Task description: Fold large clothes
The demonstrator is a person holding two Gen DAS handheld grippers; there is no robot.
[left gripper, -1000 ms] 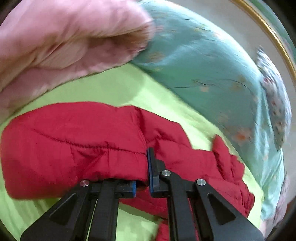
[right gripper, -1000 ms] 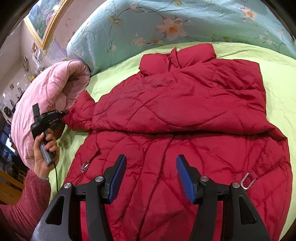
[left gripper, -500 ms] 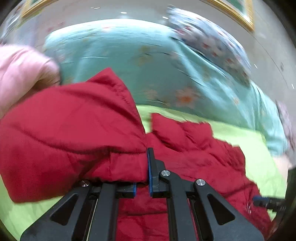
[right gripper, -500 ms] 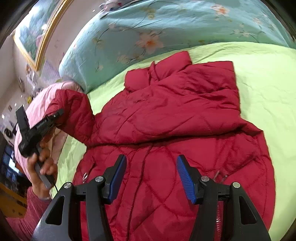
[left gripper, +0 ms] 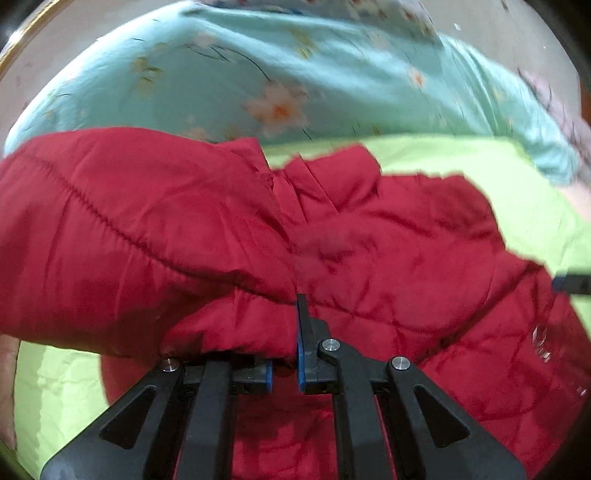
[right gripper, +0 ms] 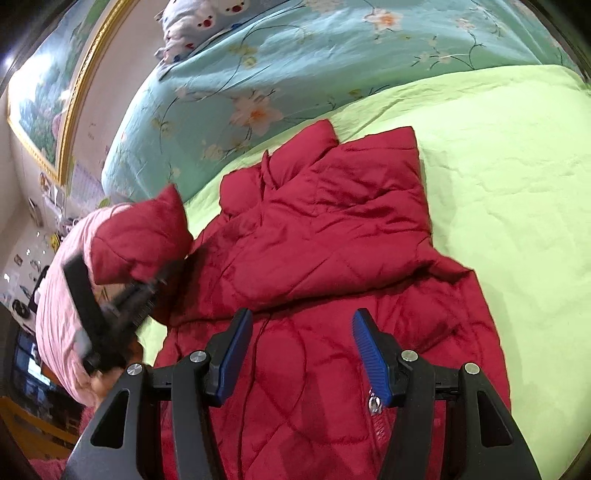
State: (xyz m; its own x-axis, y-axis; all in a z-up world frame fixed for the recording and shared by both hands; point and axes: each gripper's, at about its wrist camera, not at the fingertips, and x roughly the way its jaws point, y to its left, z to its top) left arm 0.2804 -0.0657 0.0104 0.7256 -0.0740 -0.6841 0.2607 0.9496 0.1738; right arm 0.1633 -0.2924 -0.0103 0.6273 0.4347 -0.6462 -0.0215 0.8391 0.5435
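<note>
A red quilted puffer jacket (right gripper: 332, 258) lies on the lime-green bed sheet (right gripper: 498, 166), one sleeve folded across its chest. My left gripper (left gripper: 284, 354) is shut on the cuff of the other red sleeve (left gripper: 147, 221) and holds it raised over the jacket's body (left gripper: 406, 258). In the right wrist view this lifted sleeve (right gripper: 136, 240) hangs from the left gripper (right gripper: 147, 291) at the jacket's left side. My right gripper (right gripper: 301, 350) is open and empty, hovering above the lower front of the jacket, near a zipper pull (right gripper: 373, 402).
A turquoise floral duvet (right gripper: 277, 74) is piled at the head of the bed with a patterned pillow (right gripper: 199, 22) on it. A pink quilted garment (right gripper: 59, 314) lies at the bed's left edge. A gold-framed picture (right gripper: 48, 92) hangs on the wall.
My left gripper has lifted the red sleeve off the sheet and swung it inward over the jacket. My right gripper has shifted slightly and stays open.
</note>
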